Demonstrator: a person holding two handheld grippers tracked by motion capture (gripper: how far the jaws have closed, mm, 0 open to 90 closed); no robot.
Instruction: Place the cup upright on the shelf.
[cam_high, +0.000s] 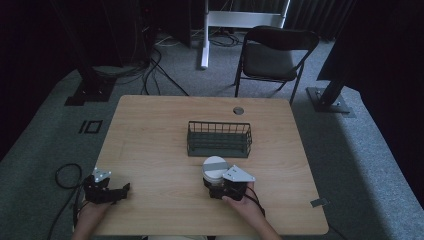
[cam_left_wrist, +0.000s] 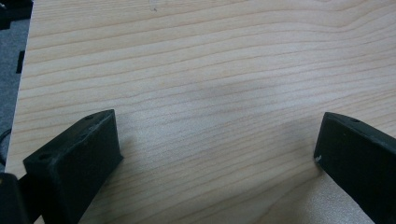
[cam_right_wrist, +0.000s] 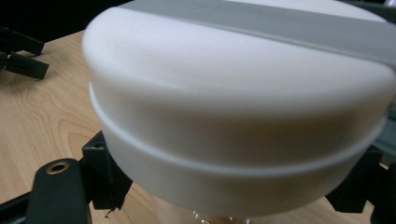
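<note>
Left gripper (cam_high: 120, 190) low at tabletop (cam_high: 150, 130) front-left corner, jaws spread, empty. Right gripper (cam_high: 214, 187) near front edge, clenched around white jar (cam_high: 215, 169).

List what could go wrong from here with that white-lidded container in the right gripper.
1. The right gripper holds the white-lidded container just under its wide lid, so the grip looks shallow; a tilt might let it slip onto the table.
2. The wire basket stands close beyond it, and moving forward low could knock the container against the basket's near wall.
3. The left gripper rests open and far off, too distant to steady anything.
</note>
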